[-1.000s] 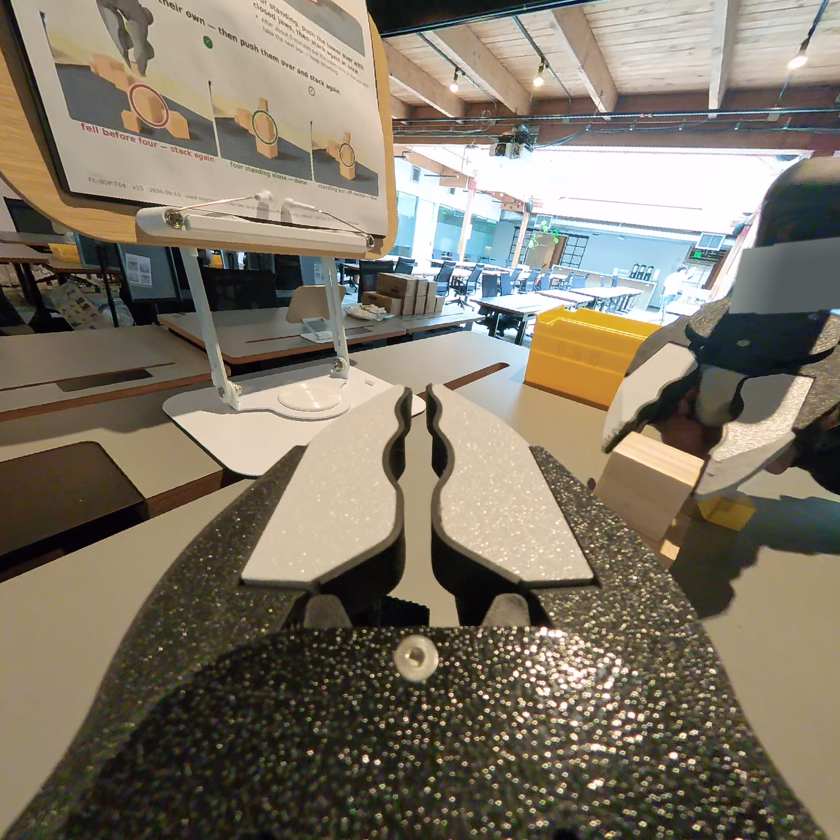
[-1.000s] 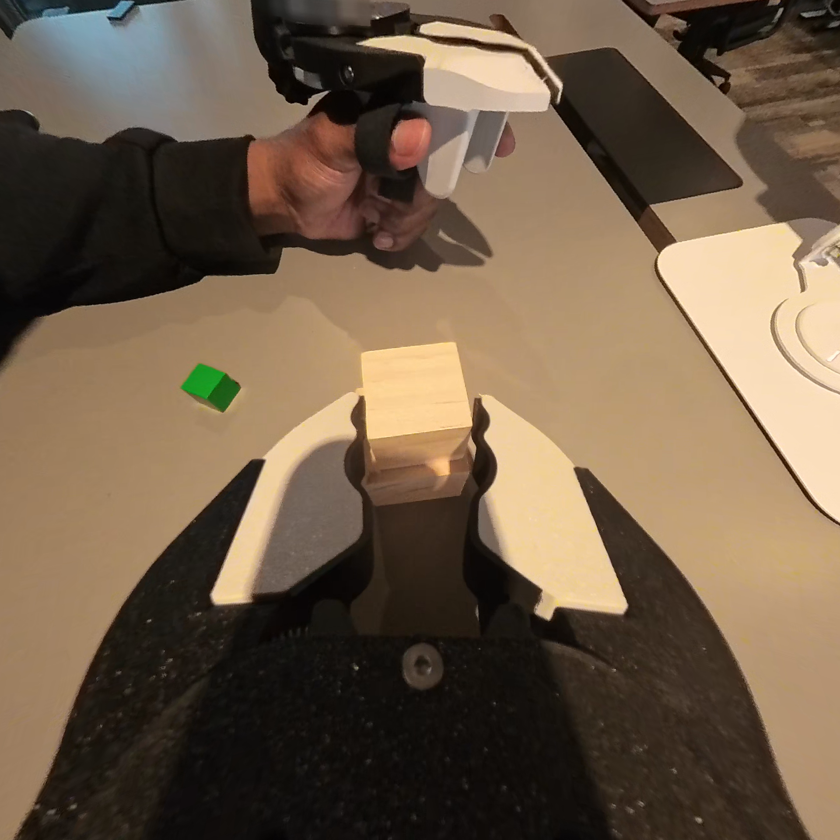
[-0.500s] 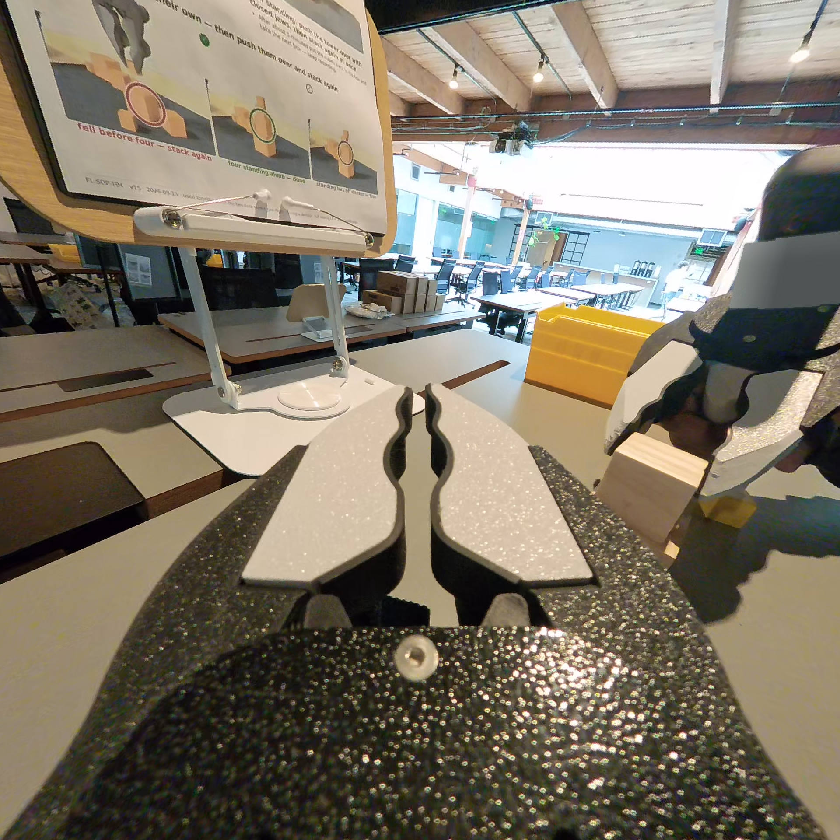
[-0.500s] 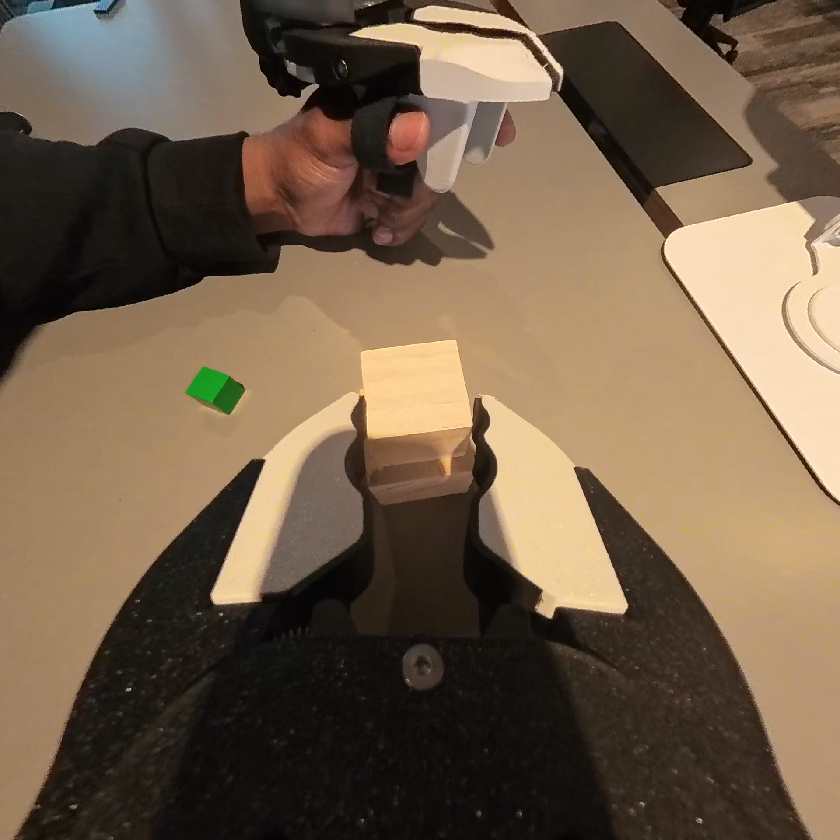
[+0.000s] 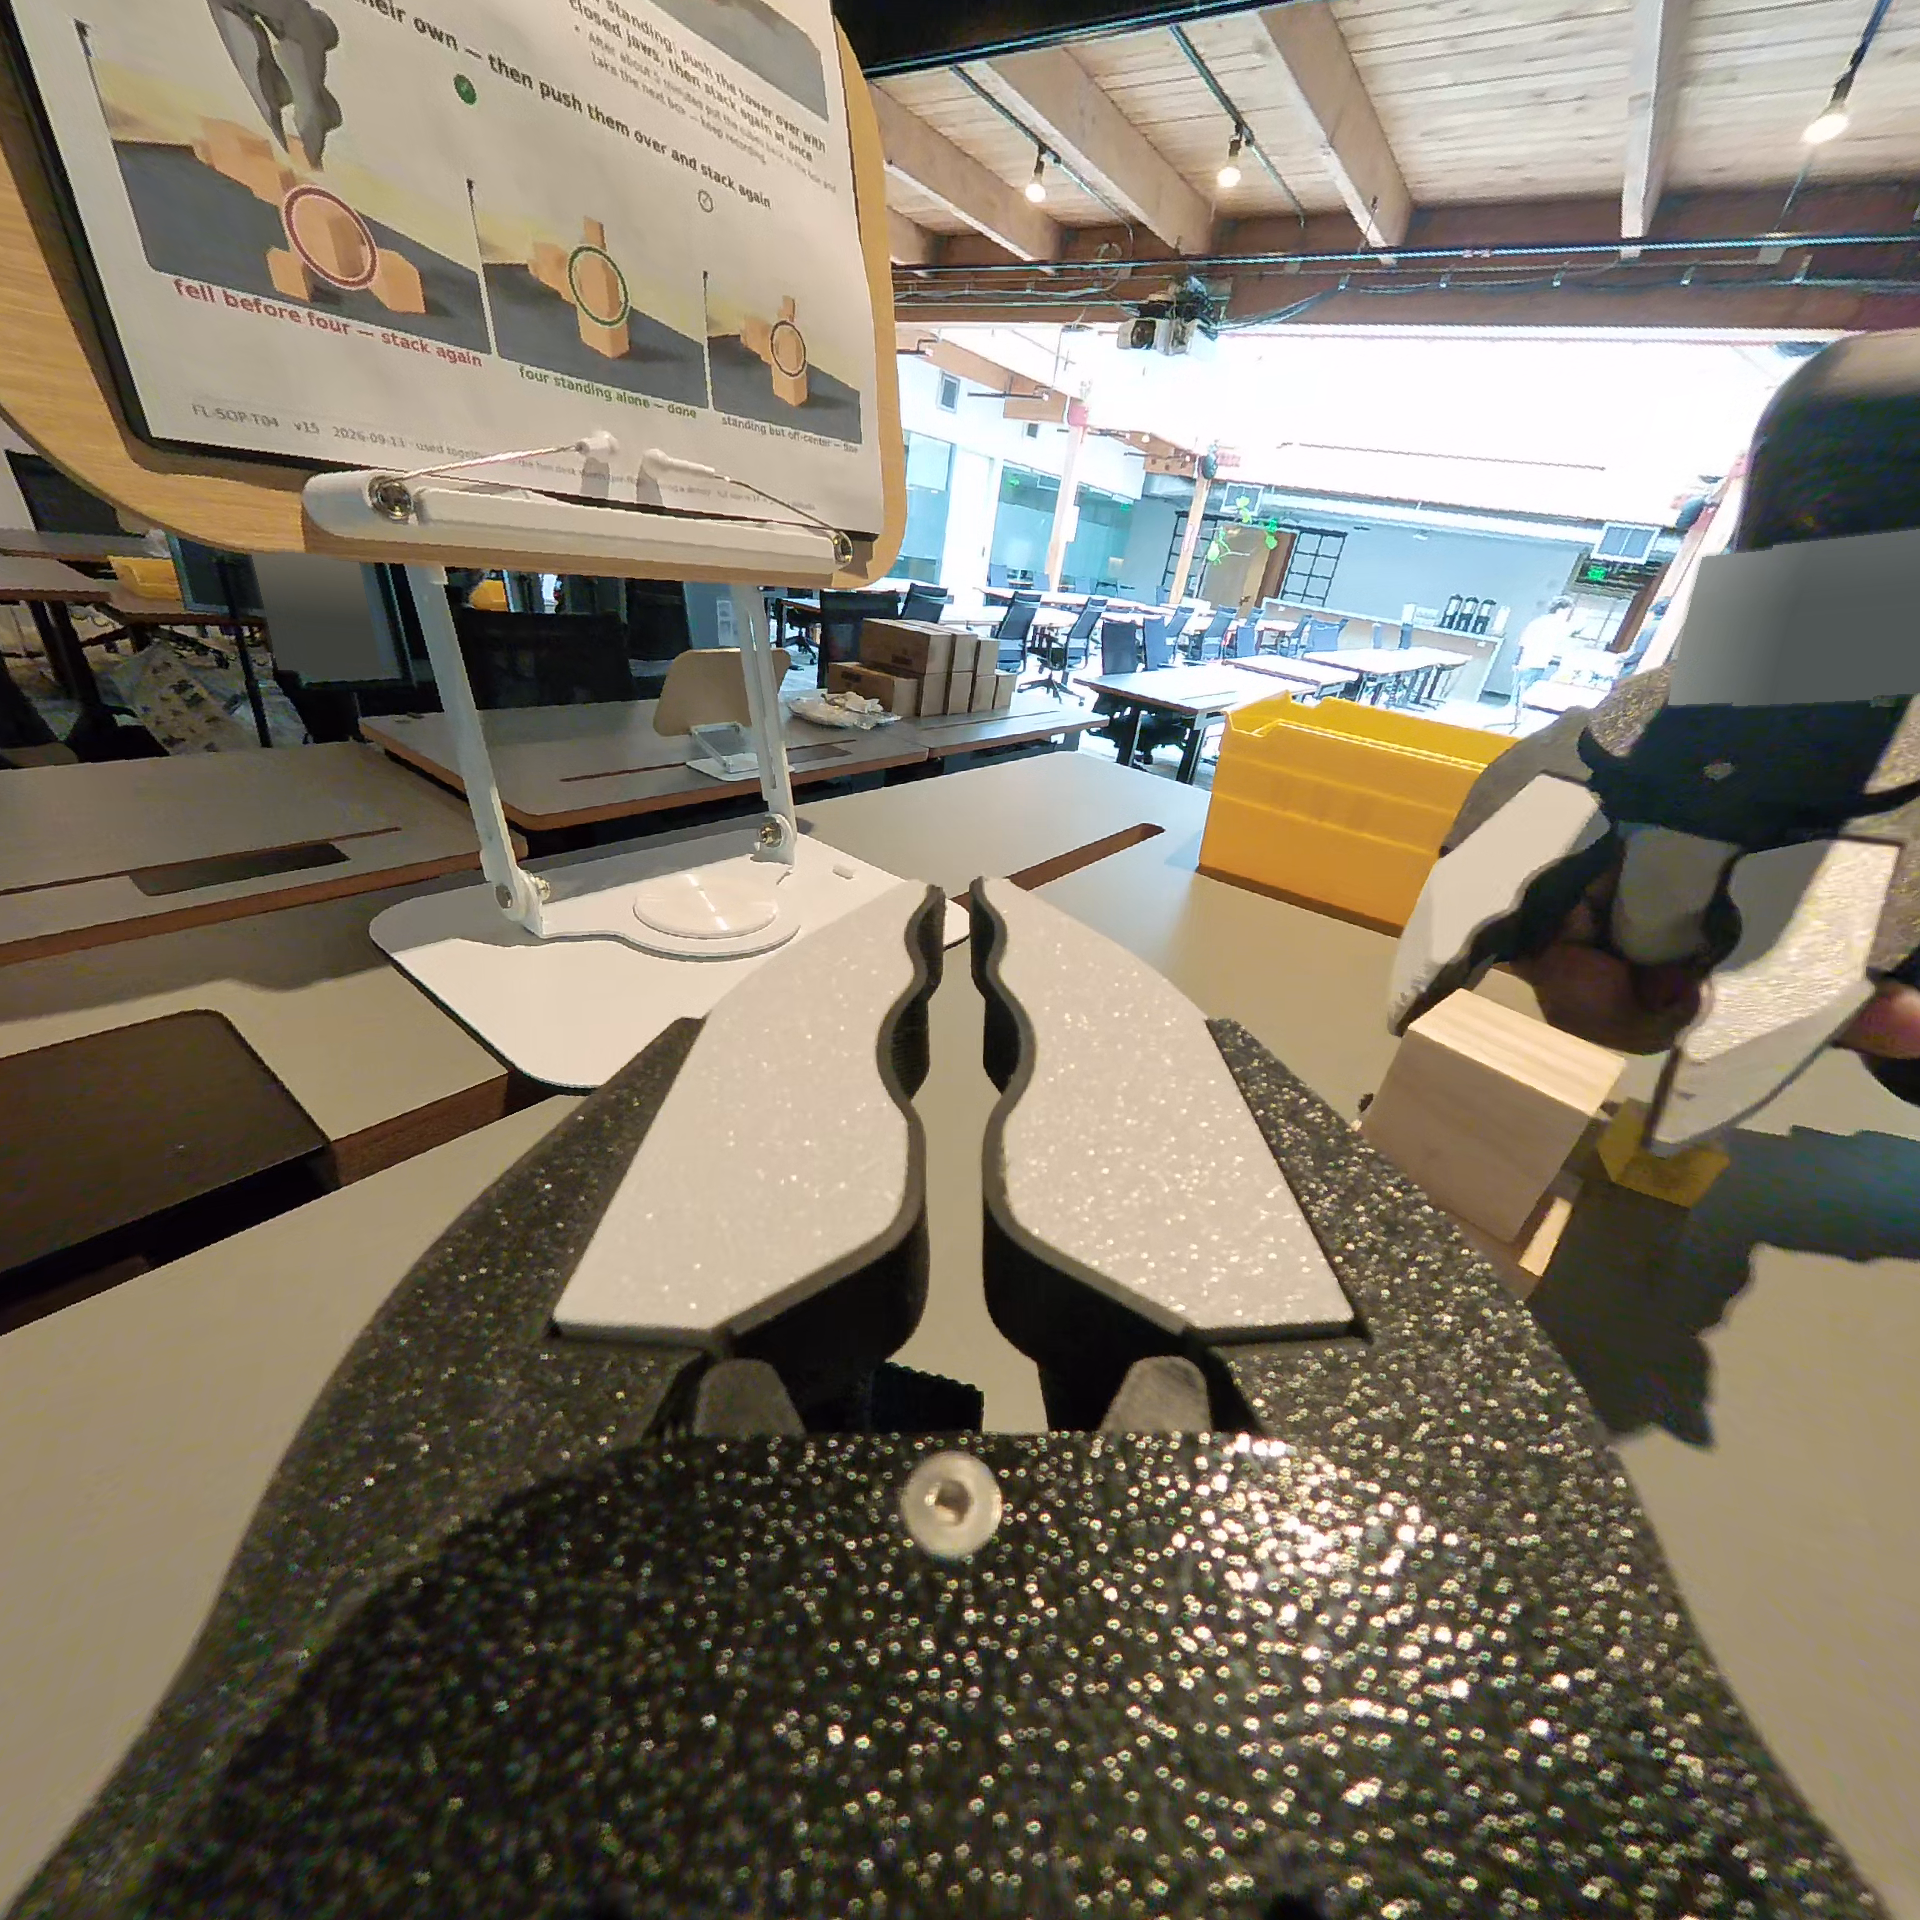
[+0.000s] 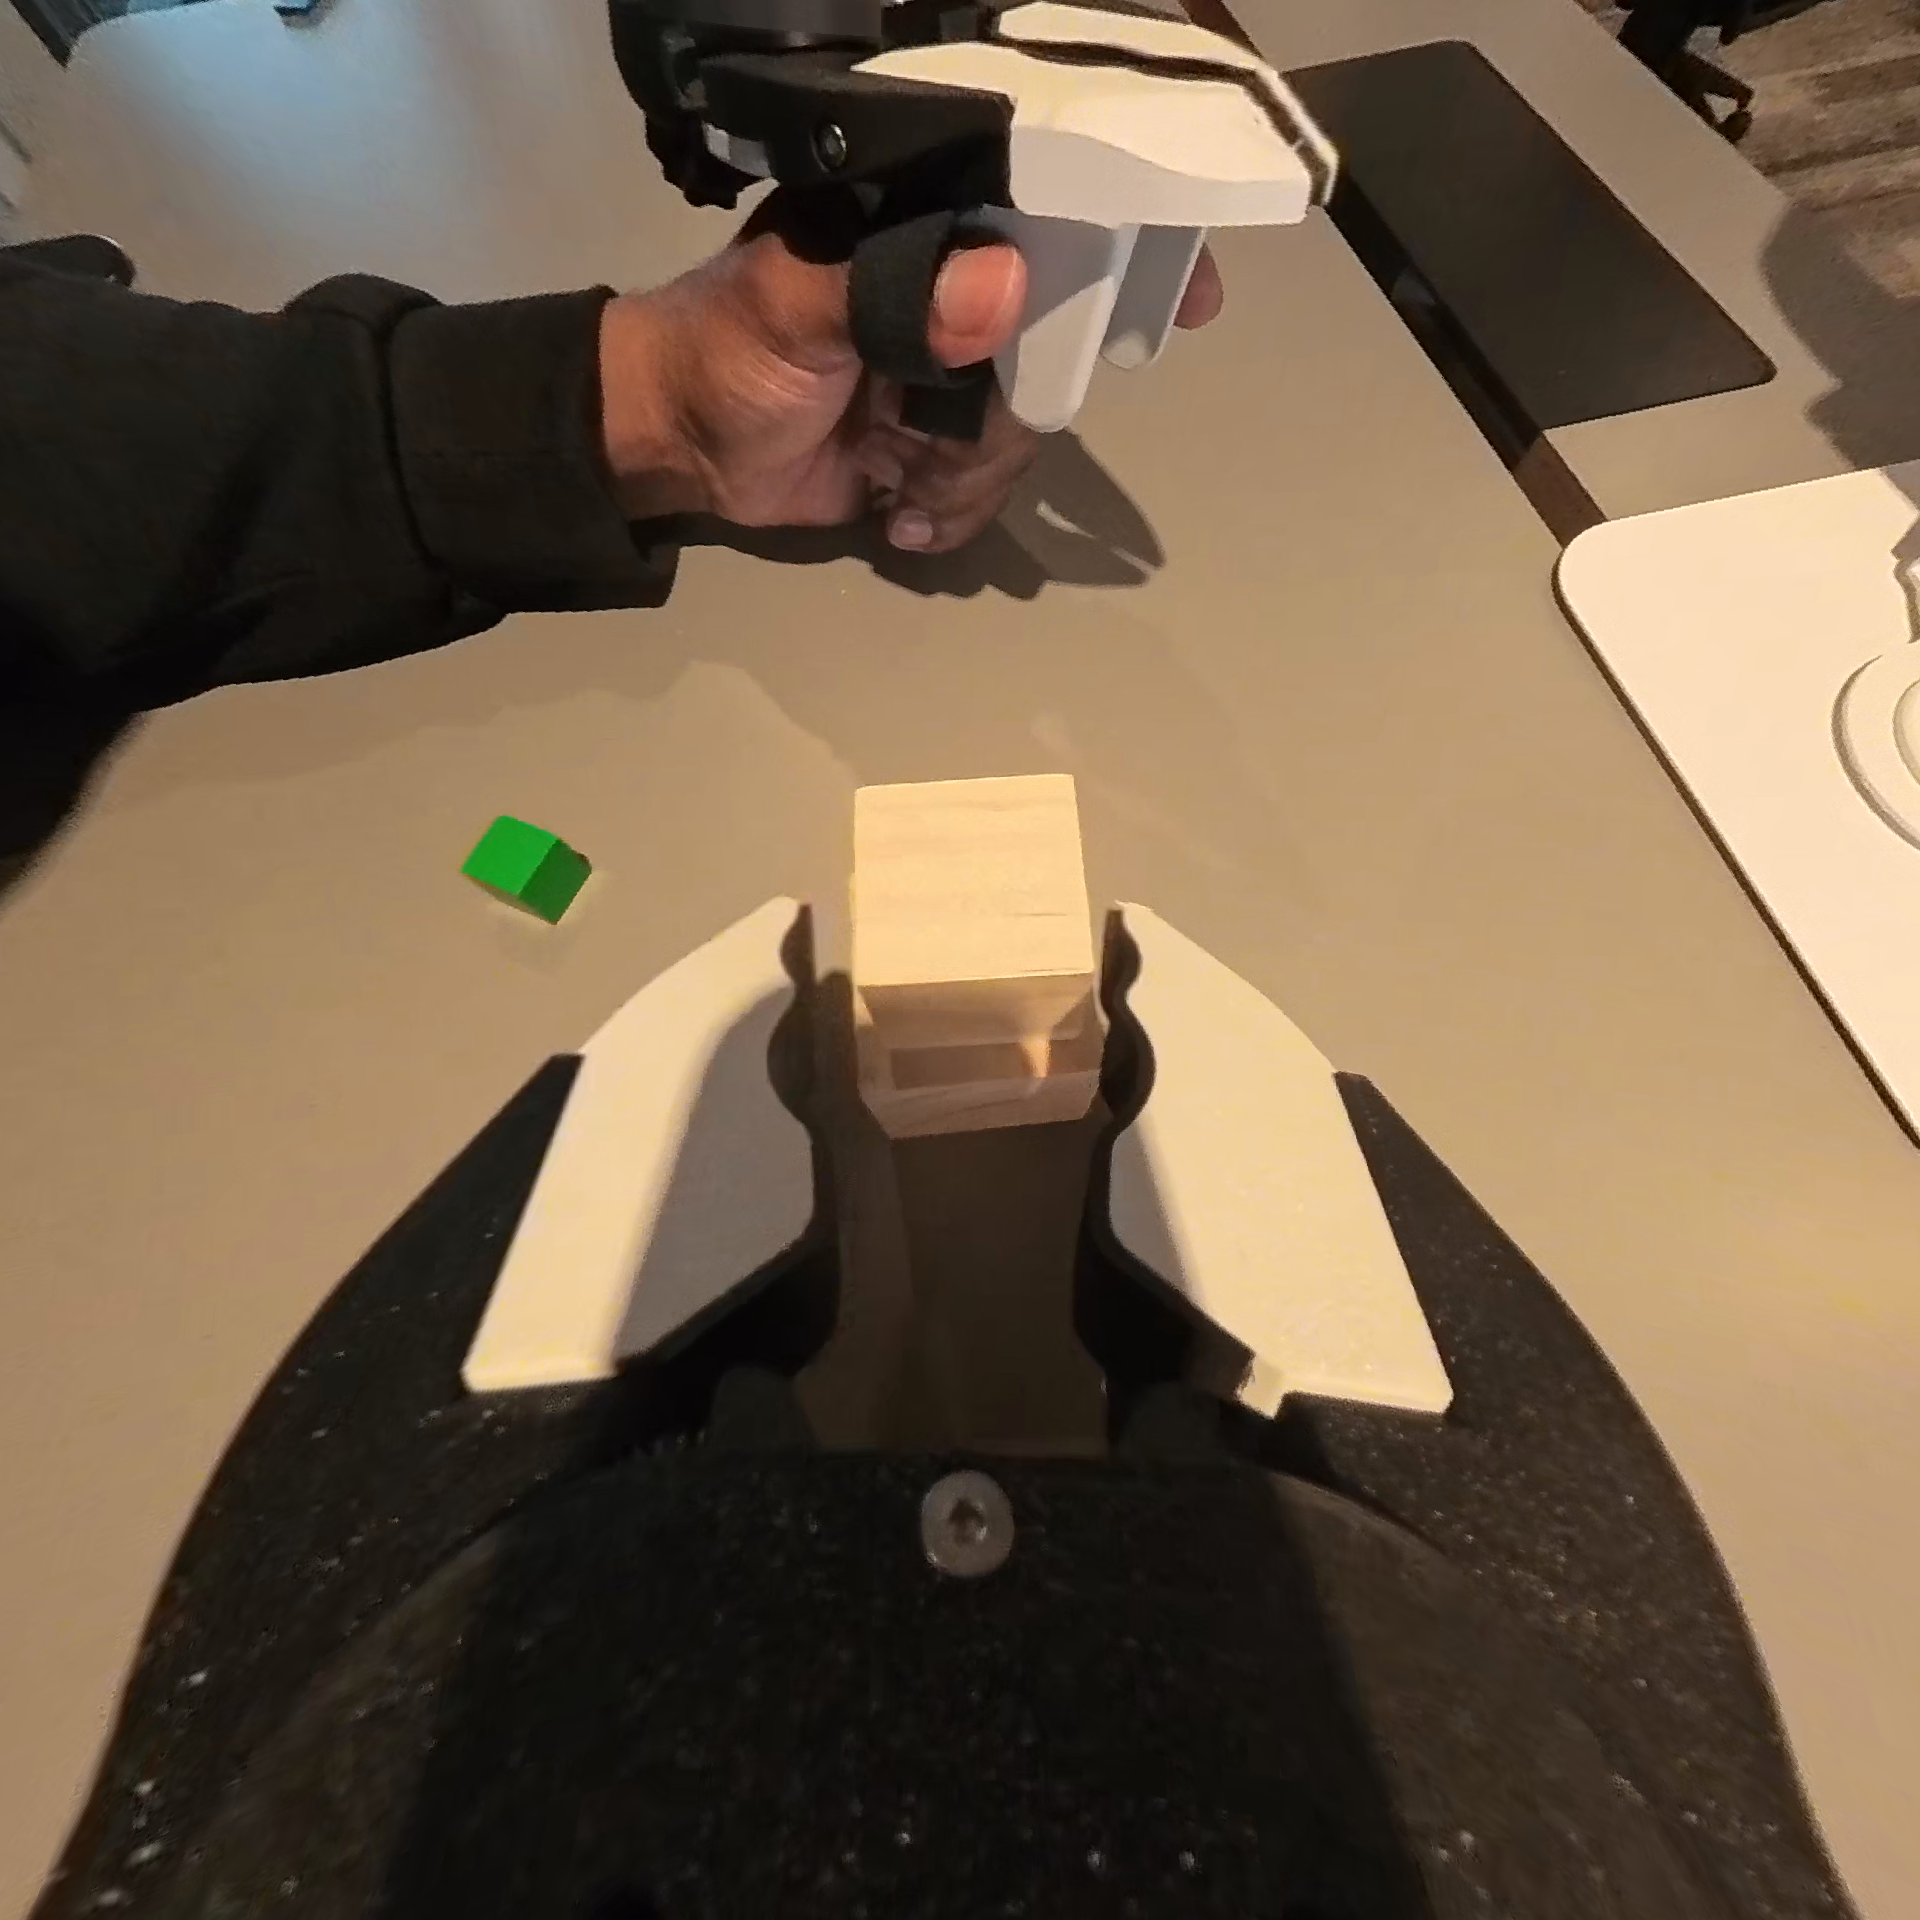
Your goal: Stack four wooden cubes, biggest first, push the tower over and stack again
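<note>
A pale wooden cube [image 6: 971, 894] sits on top of a second wooden cube [image 6: 987, 1091] on the grey table. My right gripper [image 6: 961, 914] is open and straddles the top cube with a thin gap on each side. In the left wrist view the right gripper [image 5: 1538, 1070] hangs over the top cube [image 5: 1486, 1112], and a sliver of the lower cube [image 5: 1546, 1242] shows. A small green cube [image 6: 525, 868] lies to the left. A small yellow cube [image 5: 1662, 1169] lies behind the stack. My left gripper [image 5: 956, 894] is shut and empty, held above the table beyond the stack [image 6: 1288, 156].
A white stand base [image 5: 582, 966] holds an instruction board; the base also shows at the right [image 6: 1766, 727]. A yellow bin [image 5: 1340, 800] stands at the back. A dark mat [image 6: 1507, 208] lies at the table's far edge. A hand and black sleeve [image 6: 312, 468] hold the left gripper. Spacing between my two grippers at the tips: around 15 centimeters.
My right gripper's jaws have spread slightly and no longer press the top cube, which stays on the lower one. The left gripper has hardly moved.
</note>
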`<state>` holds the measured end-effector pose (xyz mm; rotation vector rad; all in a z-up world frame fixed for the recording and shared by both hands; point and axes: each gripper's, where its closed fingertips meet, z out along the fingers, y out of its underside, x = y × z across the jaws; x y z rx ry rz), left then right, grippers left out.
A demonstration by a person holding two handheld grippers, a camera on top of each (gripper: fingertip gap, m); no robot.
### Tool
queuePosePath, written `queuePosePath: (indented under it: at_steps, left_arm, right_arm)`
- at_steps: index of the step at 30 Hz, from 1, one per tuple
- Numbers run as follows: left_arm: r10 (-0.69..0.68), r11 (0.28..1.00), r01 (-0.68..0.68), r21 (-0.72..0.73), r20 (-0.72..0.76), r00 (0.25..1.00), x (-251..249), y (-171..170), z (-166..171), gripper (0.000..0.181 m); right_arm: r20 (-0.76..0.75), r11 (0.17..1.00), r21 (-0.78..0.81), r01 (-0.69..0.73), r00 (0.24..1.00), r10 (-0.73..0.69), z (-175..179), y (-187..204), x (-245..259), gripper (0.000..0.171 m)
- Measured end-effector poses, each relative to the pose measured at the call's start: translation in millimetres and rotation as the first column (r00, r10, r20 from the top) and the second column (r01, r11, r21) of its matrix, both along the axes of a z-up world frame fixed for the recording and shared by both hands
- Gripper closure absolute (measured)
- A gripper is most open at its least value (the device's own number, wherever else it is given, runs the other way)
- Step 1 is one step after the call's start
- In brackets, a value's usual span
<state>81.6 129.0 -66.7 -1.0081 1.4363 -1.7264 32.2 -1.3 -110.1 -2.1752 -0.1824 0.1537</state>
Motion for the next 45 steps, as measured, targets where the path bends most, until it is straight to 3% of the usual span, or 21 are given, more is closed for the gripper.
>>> queuePosePath:
  at_steps: [7, 10, 14, 16, 19, 25, 28, 31, 36, 40, 45]
  left_arm:
    - [-0.001, 1.000, 0.001, 0.000, -0.001, 1.000, 0, 0, 0, 0.177]
    - [-0.001, 1.000, 0.001, -0.002, 0.002, 1.000, 0, 0, 0, 0.178]
    - [-0.002, 1.000, 0.002, -0.003, 0.007, 1.000, -1, 0, 1, 0.178]
    - [-0.002, 1.000, 0.002, 0.001, 0.012, 1.000, -1, 0, 1, 0.178]
    - [-0.004, 1.000, 0.004, 0.000, 0.020, 1.000, -2, 0, 2, 0.178]
    - [-0.040, 0.999, 0.043, -0.022, 0.107, 0.993, -11, -1, 11, 0.178]
    - [0.026, 0.996, -0.011, -0.084, 0.186, 0.982, -17, 13, 20, 0.181]
    - [0.020, 0.999, -0.011, -0.047, 0.190, 0.982, -18, 9, 19, 0.181]
    - [0.018, 0.999, -0.010, -0.047, 0.182, 0.983, -17, 9, 18, 0.181]
    - [0.017, 0.999, -0.012, -0.033, 0.187, 0.982, -18, 7, 18, 0.181]
    - [0.016, 1.000, -0.012, -0.027, 0.194, 0.981, -19, 6, 18, 0.181]
  right_arm:
    - [-0.038, 0.996, 0.014, -0.092, 0.995, 0.092, 7, -15, -1, 0.093]
    - [-0.044, 0.994, 0.087, -0.060, 0.997, 0.064, 5, -22, 24, 0.097]
    - [-0.174, 0.984, 0.177, 0.035, 0.985, -0.004, -21, -30, 63, 0.105]
    - [-0.277, 0.972, 0.232, 0.030, 0.960, 0.036, -11, -31, 66, 0.108]
    - [-0.309, 0.966, 0.258, 0.016, 0.949, 0.067, -7, -32, 65, 0.108]
    - [-0.295, 0.968, 0.247, -0.043, 0.948, 0.117, -9, -33, 58, 0.107]
    - [-0.272, 0.961, 0.271, -0.054, 0.953, 0.130, -6, -35, 56, 0.106]
    - [-0.206, 0.955, 0.293, -0.054, 0.972, 0.118, -1, -43, 51, 0.106]
    - [-0.196, 0.940, 0.342, -0.004, 0.978, 0.075, 21, -80, 25, 0.108]
    - [-0.097, 0.975, 0.213, 0.068, 0.994, -0.048, -6, -121, 6, 0.109]
    - [-0.071, 0.975, 0.179, 0.129, 0.990, -0.118, -21, -155, -11, 0.117]
